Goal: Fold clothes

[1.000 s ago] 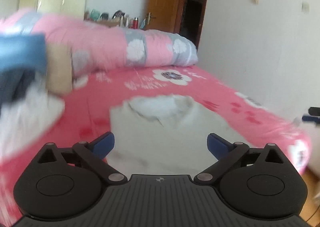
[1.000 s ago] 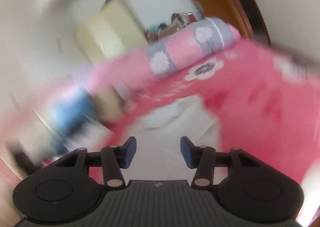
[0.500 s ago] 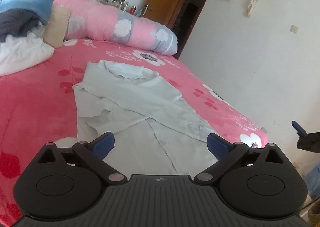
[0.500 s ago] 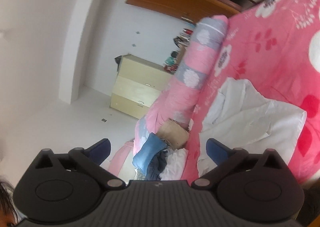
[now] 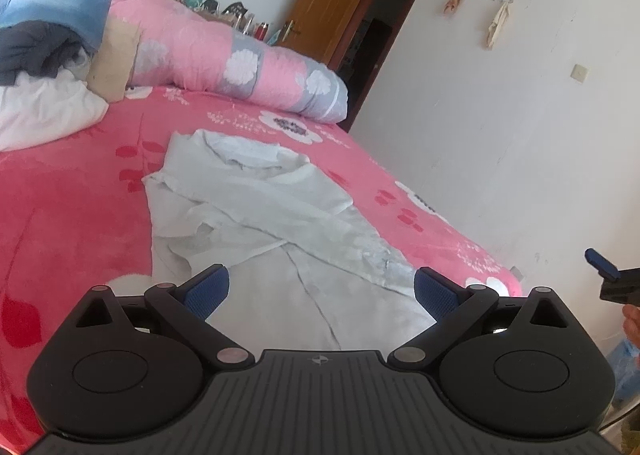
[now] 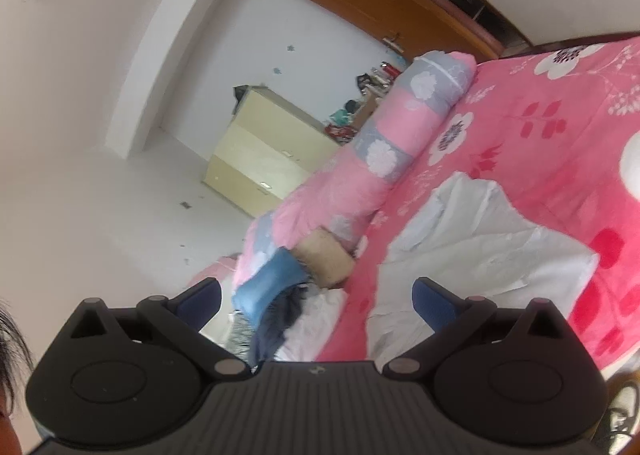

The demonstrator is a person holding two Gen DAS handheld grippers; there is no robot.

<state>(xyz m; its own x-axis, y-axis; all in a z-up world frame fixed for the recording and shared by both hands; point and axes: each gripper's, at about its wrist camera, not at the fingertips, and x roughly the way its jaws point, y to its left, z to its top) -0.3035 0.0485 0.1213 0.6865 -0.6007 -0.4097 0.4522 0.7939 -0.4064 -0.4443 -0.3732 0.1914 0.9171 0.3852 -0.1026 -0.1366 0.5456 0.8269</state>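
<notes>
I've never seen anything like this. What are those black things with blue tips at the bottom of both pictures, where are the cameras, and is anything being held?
No robot here: a person carries a hand-held two-finger gripper in each hand, and each gripper has a wide-angle camera looking forward along its fingers. The black shape low in each picture is the gripper's own body; the blue tips are its finger pads.

One picture comes from the left gripper. It points over a pink bed at a pale shirt lying spread and wrinkled, partly folded over itself. At the right edge you glimpse the other gripper.

The other picture comes from the right gripper, tilted sideways, so the room leans. It shows the same shirt, a pile of clothes and a rolled pink quilt.

Both grippers are open and hold nothing.
</notes>
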